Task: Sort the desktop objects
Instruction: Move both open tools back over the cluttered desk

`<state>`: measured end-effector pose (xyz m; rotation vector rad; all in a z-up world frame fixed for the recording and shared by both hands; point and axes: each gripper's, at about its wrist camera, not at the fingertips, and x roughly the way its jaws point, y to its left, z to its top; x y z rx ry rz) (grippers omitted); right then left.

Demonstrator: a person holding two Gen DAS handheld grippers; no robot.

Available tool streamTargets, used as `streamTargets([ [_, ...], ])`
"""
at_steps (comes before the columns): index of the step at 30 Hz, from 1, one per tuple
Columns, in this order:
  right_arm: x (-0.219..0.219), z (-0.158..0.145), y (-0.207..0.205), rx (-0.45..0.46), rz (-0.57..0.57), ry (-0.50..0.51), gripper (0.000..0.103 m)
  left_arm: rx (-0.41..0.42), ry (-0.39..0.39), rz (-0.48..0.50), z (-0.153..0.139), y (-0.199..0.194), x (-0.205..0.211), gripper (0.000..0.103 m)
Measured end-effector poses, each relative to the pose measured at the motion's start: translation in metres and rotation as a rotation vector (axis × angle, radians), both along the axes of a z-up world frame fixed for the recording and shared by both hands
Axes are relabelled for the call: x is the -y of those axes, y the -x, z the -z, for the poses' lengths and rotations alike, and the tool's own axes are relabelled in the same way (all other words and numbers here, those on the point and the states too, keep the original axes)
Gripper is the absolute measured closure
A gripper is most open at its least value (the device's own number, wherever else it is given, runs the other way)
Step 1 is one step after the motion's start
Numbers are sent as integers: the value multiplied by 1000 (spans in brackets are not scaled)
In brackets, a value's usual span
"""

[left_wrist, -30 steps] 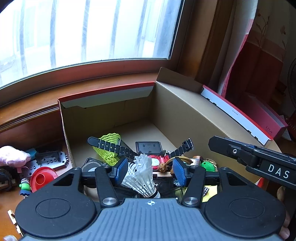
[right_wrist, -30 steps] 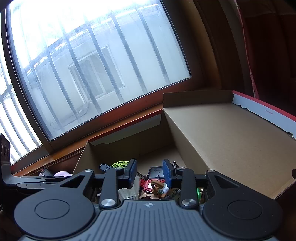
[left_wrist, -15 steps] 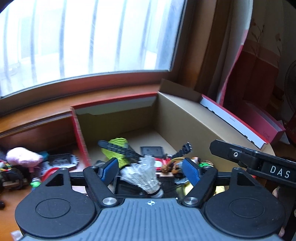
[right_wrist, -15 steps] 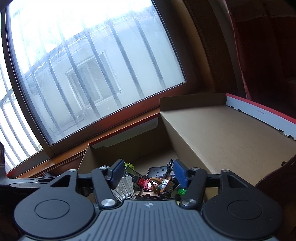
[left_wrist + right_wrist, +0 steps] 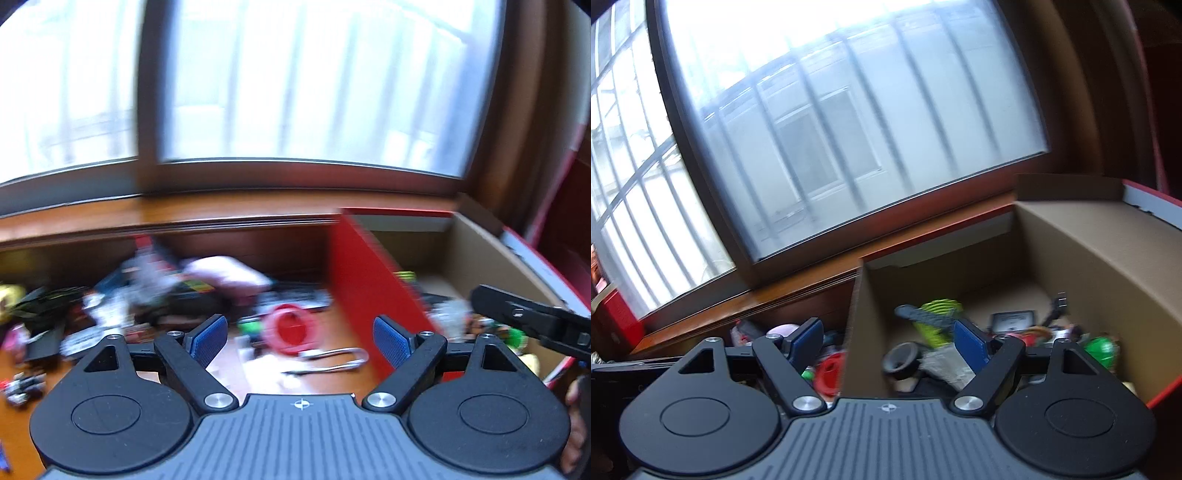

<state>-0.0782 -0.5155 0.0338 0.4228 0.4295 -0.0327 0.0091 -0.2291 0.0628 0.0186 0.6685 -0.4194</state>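
Here the left claw [image 5: 300, 334] hangs over the cluttered wooden tabletop [image 5: 229, 369] with its blue-padded jaws opening wide and nothing gripped between them, a red plastic ring [image 5: 291, 328] and a silver metal loop [image 5: 340, 360] lying blurred beyond them. The right claw [image 5: 888, 338] is likewise opening and empty, straddling the near wall of the open brown cardboard box with red outer sides [image 5: 1108, 266]. Inside lie a yellow-green mesh shuttlecock [image 5: 938, 314], a white feathered shuttlecock [image 5: 945, 363] and a green ball [image 5: 1100, 349].
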Motion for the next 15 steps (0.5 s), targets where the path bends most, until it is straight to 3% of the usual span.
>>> streamTargets([
  [15,-175,3,-52,-85,-287,94,20,-71,-37,-338,45,-15,-215,15],
])
